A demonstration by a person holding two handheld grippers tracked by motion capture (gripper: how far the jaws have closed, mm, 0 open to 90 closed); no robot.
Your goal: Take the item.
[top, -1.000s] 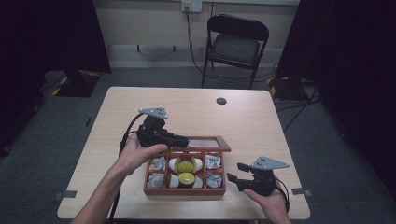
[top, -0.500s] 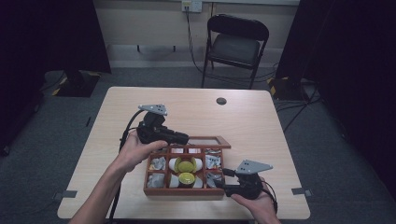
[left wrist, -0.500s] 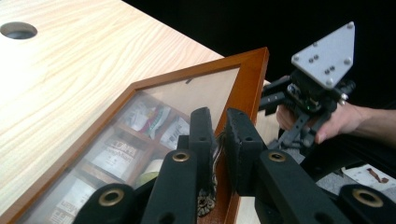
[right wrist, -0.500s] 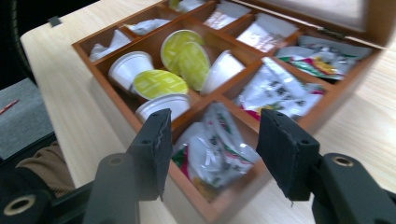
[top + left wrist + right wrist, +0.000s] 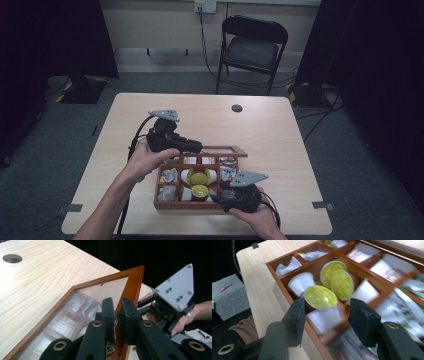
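Claws first. Left claw is clamped on the side rail of the box lid, a glass pane in a reddish wooden frame; both pads press the rail and hold the lid raised at a slant above the compartments. In the high view, the left claw sits at the far left corner of the wooden box, with the person's left hand wrapped around the body of the tool.

Right claw has just been closing. Its jaws stand on either side of a white capsule with a yellow-green top at the near edge of the box; whether the pads press on it cannot be told, since the near part of that view is blurred. In the high view, the right claw points left into the near row, with the right hand beneath it.

Box stands on the near half of the desk, divided into compartments. The middle ones hold more yellow-topped capsules; the outer ones hold wrapped sachets. A round cable hole lies in the desk well beyond the box.
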